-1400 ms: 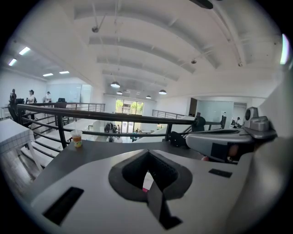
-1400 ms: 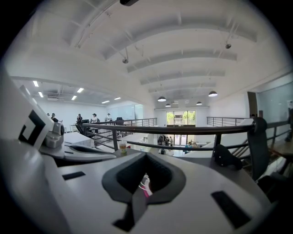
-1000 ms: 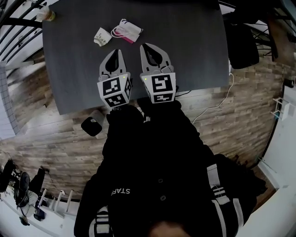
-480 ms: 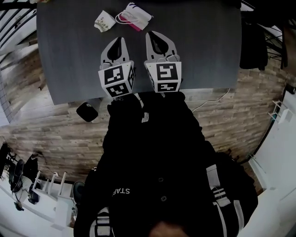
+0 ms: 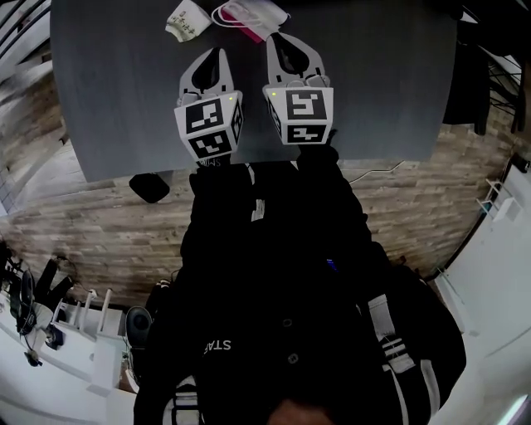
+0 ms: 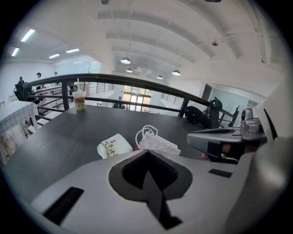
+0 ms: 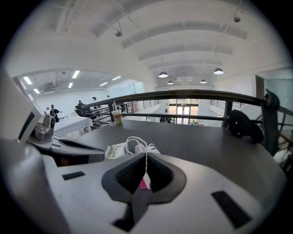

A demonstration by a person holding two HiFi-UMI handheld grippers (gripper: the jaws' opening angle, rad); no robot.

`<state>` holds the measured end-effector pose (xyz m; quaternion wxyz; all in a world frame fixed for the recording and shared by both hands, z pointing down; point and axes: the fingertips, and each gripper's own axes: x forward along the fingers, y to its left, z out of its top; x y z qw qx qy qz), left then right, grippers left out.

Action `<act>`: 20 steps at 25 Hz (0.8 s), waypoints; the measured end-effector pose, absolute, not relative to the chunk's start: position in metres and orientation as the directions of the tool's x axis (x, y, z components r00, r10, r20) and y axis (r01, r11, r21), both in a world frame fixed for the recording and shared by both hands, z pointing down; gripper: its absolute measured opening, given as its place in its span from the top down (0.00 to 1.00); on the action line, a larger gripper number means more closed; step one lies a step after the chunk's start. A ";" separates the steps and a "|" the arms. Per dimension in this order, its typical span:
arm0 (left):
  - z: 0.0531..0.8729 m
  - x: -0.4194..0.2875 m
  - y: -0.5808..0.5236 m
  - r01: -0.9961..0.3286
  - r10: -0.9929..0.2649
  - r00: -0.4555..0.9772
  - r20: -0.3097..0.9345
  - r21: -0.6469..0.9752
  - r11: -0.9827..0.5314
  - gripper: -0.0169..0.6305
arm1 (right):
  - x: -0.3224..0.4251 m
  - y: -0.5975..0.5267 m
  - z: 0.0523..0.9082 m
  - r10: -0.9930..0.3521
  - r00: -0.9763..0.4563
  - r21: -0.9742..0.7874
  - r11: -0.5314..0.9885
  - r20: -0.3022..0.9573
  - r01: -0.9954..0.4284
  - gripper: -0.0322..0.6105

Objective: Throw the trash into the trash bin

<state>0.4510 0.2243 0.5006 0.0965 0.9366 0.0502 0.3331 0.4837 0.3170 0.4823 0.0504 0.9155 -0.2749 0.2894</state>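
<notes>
Head view: mask (image 5: 249, 12) at top centre, long axis across the frame, just beyond the clenched, empty right gripper (image 5: 278, 39); wrapper (image 5: 186, 18) lies up-left of the clenched, empty left gripper (image 5: 217, 53)

Upside-down white letters "STA" on the black jacket (image 5: 217, 344), behind the left gripper (image 5: 216, 56). Just ahead of it, the crumpled packet (image 5: 186, 18) carries red and green print, too small to read.

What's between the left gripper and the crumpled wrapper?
Only bare table separates the left gripper from the crumpled wrapper; the head view shows it.
</notes>
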 end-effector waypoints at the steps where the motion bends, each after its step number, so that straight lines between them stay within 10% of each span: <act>1: 0.505 0.452 0.224 0.029 0.160 0.769 0.618 0.216 -0.976 0.97 | 0.486 0.317 0.488 -0.472 0.676 -0.065 -0.843 0.566 -0.534 0.92; 20: 0.537 0.459 0.228 0.005 0.165 0.737 0.655 0.239 -0.971 0.97 | 0.506 0.316 0.545 -0.488 0.545 -0.050 -0.774 0.682 -0.631 0.76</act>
